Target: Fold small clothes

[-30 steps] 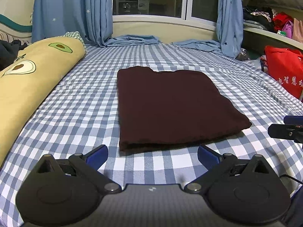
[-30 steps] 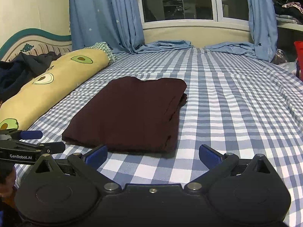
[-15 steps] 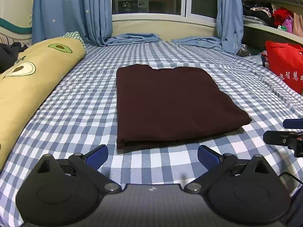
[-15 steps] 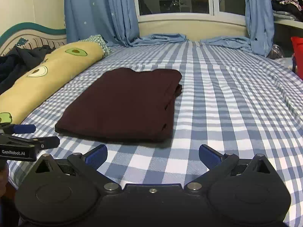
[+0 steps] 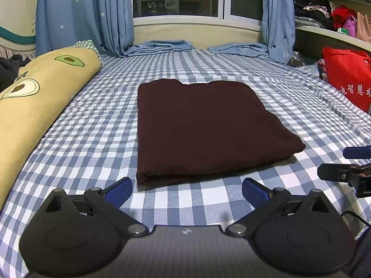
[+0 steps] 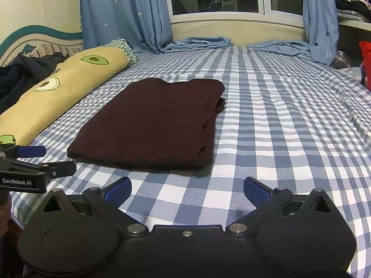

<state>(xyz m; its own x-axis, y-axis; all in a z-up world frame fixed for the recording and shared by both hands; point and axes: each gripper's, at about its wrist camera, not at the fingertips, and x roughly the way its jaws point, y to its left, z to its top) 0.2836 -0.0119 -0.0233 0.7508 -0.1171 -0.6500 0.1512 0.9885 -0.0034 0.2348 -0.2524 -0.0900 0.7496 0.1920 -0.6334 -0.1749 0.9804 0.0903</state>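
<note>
Dark maroon garment (image 5: 204, 129) lies folded flat in the middle of the bed (image 5: 92, 143), a bit nearer the front edge than the window end. Neat rectangle, several layers thick.

Left gripper (image 5: 186, 188): jaws spread wide, nothing held, hovering over the checked sheet just short of the garment's near edge. Right gripper (image 6: 186, 188): same, wide open and empty, off the garment's near right corner. Neither touches the cloth.

Orientation: long axis runs from the front edge of the bed toward the window. In the right wrist view the stacked layer edges show along the right side (image 6: 208, 125), so that side reads as the open one; the left side looks like a closed fold. Near edge in the left wrist view shows a rolled lip with a slight gap under it.

Handling, my read: soft knit, light, limp, no stiffness. It will sag and the layers will slide apart if picked at one point. Not fragile, not slippery on the cotton sheet.

Grasp: pinch all layers at the two near corners, one gripper each, then carry them toward the far edge if another fold is wanted. Avoid grabbing the top layer only on the open right side, since it would peel the stack open.

Looks close to done; possibly one more halving left.

Avocado-print bolster (image 5: 34, 97) along the left edge of the bed, well clear.
</note>
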